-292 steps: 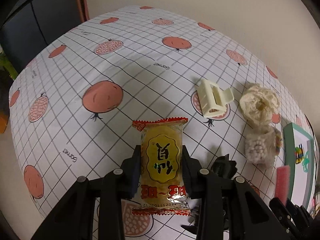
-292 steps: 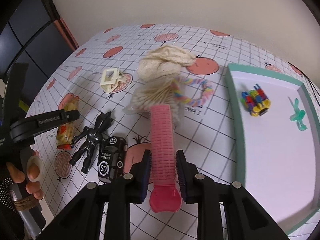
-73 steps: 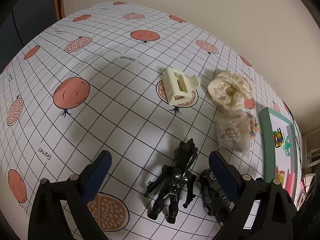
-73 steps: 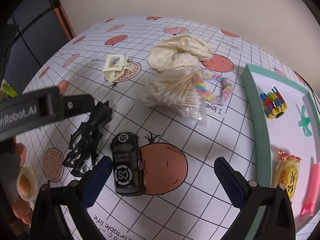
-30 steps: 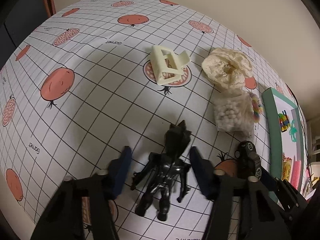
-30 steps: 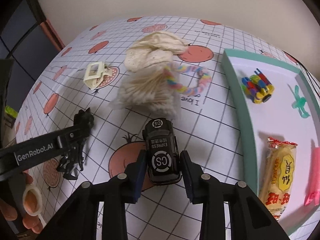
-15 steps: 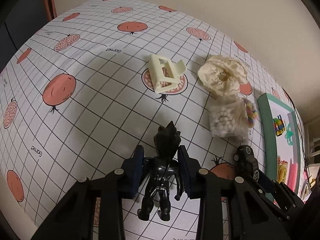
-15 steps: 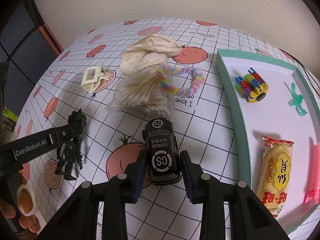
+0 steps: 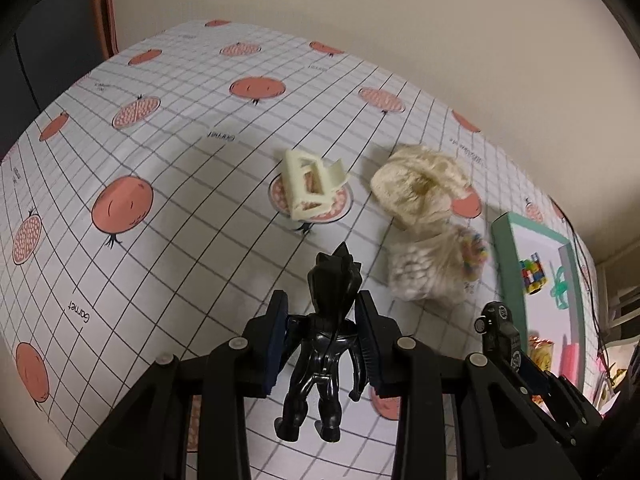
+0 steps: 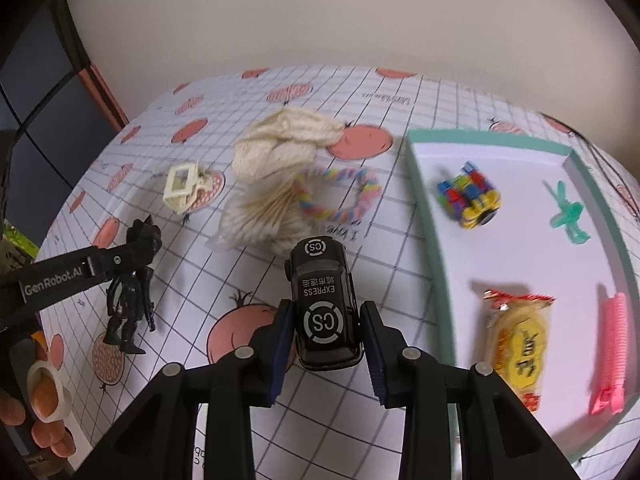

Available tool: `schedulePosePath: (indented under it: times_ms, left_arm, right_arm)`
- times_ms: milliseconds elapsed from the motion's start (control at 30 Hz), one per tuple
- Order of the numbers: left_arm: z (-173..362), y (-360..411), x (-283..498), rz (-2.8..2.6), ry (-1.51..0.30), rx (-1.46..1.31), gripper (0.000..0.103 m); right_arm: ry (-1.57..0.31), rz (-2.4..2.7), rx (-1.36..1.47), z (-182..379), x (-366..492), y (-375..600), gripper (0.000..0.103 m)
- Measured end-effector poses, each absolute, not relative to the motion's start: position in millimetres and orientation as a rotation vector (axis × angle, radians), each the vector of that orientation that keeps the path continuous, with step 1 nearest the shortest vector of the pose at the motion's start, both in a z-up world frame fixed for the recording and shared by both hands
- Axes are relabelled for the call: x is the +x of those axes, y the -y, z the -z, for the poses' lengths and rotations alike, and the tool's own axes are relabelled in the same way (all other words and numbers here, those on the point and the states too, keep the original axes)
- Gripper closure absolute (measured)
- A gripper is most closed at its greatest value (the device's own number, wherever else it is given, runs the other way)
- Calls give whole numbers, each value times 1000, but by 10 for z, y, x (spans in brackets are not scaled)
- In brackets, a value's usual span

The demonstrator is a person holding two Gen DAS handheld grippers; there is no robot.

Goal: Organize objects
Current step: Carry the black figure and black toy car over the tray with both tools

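Note:
My left gripper [image 9: 323, 318] is shut on a black spiky-headed toy figure [image 9: 326, 356], held head forward above the tablecloth. The same figure [image 10: 134, 276] hangs at the left of the right wrist view. My right gripper [image 10: 326, 322] is shut on a black toy car [image 10: 322, 280] marked "CS EXPRESS", held above the cloth just left of the teal-rimmed tray [image 10: 424, 208]. That car [image 9: 500, 332] also appears at the right of the left wrist view.
The tray holds a colourful block toy [image 10: 470, 196], a green clip [image 10: 566, 216], a yellow snack packet [image 10: 518, 332] and a pink roller [image 10: 610, 344]. On the cloth lie a cream hair claw [image 10: 184, 186], a cream fabric bundle [image 10: 280, 148], bagged cotton swabs [image 10: 260, 220] and a rainbow loop [image 10: 340, 196].
Both grippers opened after delivering the snack and roller, then shut on the figure and the car. In the last half second both have risen with their objects.

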State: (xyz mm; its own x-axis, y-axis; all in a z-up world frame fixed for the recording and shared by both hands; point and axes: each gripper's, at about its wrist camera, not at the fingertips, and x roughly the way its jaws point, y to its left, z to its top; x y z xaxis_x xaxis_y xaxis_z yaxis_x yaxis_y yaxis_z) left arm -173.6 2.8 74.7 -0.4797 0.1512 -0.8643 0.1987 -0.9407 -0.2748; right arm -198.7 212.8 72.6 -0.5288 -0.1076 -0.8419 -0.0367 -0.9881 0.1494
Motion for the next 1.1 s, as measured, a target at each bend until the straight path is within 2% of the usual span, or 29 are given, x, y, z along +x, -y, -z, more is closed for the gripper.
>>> schedulePosePath:
  times_ms: [333,667,867,1100]
  left_arm:
    - [-1027,-543,-1690,2779,-531,1521,67]
    - [-1132,-1336,-1624,2938,-518,1556,67]
    - [-1166,-1728,-1582,3017,-424,1569,67]
    - [-1170,-1856,-1660,3044,-500,1577,67]
  right_arm:
    - [378,2855,1428,-912,-1779,-2757,67]
    - [532,2963,1467,-912,-1483,-3510,67]
    - [641,3015,1478,-891,-1266,-3926,67]
    - [716,3047,1462,-858,-1153,-4187,67]
